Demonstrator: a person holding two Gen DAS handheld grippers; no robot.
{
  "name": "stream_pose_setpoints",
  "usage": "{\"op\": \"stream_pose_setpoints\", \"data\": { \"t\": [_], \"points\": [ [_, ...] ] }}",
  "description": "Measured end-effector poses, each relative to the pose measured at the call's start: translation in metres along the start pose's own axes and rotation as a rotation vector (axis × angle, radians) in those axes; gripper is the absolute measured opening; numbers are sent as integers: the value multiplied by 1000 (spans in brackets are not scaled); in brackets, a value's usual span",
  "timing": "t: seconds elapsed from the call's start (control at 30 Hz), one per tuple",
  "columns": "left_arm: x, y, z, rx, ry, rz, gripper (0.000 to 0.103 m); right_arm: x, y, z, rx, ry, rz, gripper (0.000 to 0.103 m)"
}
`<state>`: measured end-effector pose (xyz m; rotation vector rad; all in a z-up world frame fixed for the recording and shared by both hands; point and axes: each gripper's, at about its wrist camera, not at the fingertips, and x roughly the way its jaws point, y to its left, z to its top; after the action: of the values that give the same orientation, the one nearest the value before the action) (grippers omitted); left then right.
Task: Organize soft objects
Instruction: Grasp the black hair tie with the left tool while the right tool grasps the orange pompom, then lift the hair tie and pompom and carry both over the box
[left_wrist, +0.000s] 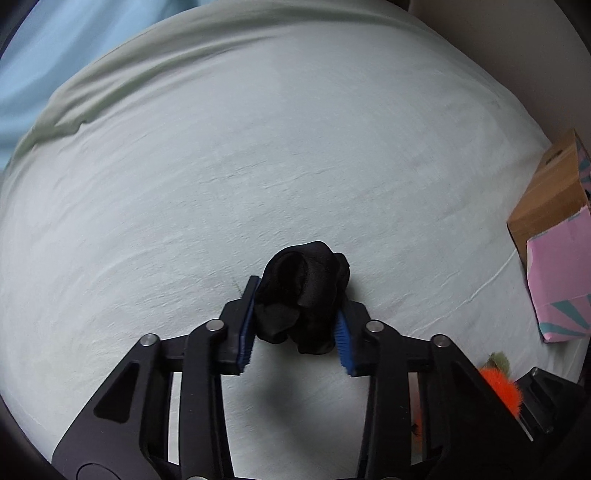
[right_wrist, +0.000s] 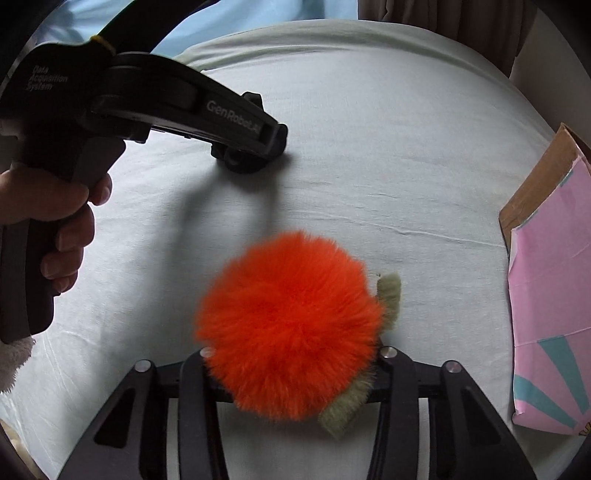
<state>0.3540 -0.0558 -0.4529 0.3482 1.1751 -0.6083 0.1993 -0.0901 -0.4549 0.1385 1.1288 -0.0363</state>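
**Soft objects: both grippers loaded, box at 3 o'clock**

Black fabric bundle (left_wrist: 303, 291) sits pinched between the blue pads (left_wrist: 246, 325) of your left gripper (left_wrist: 295, 295), dead centre of the left wrist view, just over the pale sheet (left_wrist: 258, 166). Orange pom-pom (right_wrist: 288, 325) with its green fuzzy tails fills the mouth of your right gripper (right_wrist: 291, 354); fingertips are buried in fur, so you can't confirm the pinch, though the toy looks held between them.

Risks:
- Fabric bundle is slick and bunched. Grip looks to be on a fold, so a fast swing could let it slide out.
- Pom-pom fur compresses; you may only hold fibres, not the core. It could drop short of the box.
- Cardboard box (right_wrist: 546, 295) at 3 o'clock lies with flaps loose. A gripper brushing them could shove it.
- Both grippers sit near each other; crossing paths risks a clash.

Count: one fabric bundle, one pom-pom, one box, two grippers.
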Motion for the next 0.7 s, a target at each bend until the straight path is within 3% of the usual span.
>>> {"op": "stream_pose_setpoints", "data": {
  "t": [0.37,0.7],
  "points": [
    [-28,-2,-5,-34,-20,-13,23,-25,-9,6,13,-49,8,38],
    [-118,5,-8,-51,-106,4,23,-85,-9,12,7,-127,5,38]
  ]
}}
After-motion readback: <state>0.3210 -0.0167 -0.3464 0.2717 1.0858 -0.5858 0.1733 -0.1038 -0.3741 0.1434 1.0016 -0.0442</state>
